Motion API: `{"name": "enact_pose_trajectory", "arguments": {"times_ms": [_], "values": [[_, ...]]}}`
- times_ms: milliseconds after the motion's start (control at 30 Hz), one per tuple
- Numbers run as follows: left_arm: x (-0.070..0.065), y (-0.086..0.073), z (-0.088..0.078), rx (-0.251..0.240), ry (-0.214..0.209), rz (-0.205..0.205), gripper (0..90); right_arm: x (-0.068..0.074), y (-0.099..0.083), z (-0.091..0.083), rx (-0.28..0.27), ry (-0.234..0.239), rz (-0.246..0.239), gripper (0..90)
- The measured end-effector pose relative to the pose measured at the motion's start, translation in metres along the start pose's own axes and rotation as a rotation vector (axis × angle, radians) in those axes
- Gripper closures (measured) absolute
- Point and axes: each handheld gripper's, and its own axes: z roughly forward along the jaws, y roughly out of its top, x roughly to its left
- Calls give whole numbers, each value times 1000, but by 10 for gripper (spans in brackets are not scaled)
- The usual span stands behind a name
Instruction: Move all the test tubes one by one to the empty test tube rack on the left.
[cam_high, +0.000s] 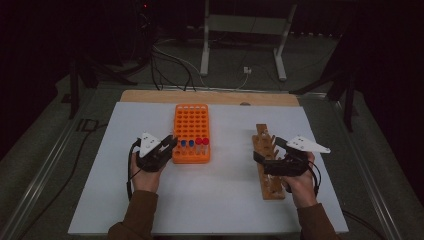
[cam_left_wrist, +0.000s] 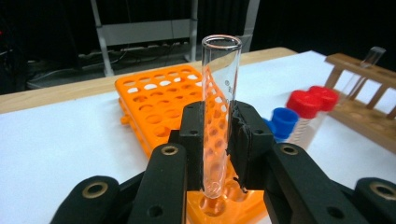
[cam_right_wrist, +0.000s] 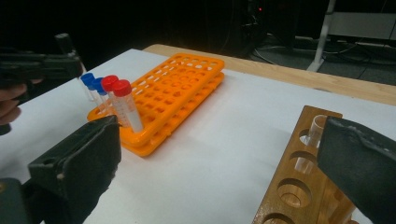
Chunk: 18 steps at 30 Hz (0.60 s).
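My left gripper (cam_left_wrist: 217, 140) is shut on a clear glass test tube (cam_left_wrist: 220, 93), held upright with its round bottom just above a near corner hole of the orange rack (cam_left_wrist: 159, 102). In the high view the left gripper (cam_high: 169, 144) sits at the rack's (cam_high: 190, 120) front left corner. Two red-capped tubes (cam_left_wrist: 308, 103) and blue-capped tubes (cam_left_wrist: 284, 120) stand in the rack's front row. My right gripper (cam_right_wrist: 219, 163) stands open beside the wooden rack (cam_right_wrist: 299, 186), which holds a clear tube (cam_right_wrist: 315, 131). Seen from above, the right gripper (cam_high: 270, 149) is over the wooden rack (cam_high: 268, 175).
The racks rest on a white board (cam_high: 225, 195) laid on a wooden table (cam_high: 150, 96). Behind the table stand a metal frame (cam_high: 240, 30) and loose cables (cam_high: 170, 65) on the floor. A person's hands and brown sleeves come in at the front edge.
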Motion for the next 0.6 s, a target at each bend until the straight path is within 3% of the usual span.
{"name": "enact_pose_trajectory", "arguments": {"times_ms": [333,600], "values": [[2,-3,17,16,25,-13,763,1,-1,1,6,2,-2,2],[3,-9,27,78,29,13,764,1,-2,2,9,6,-3,2]]}}
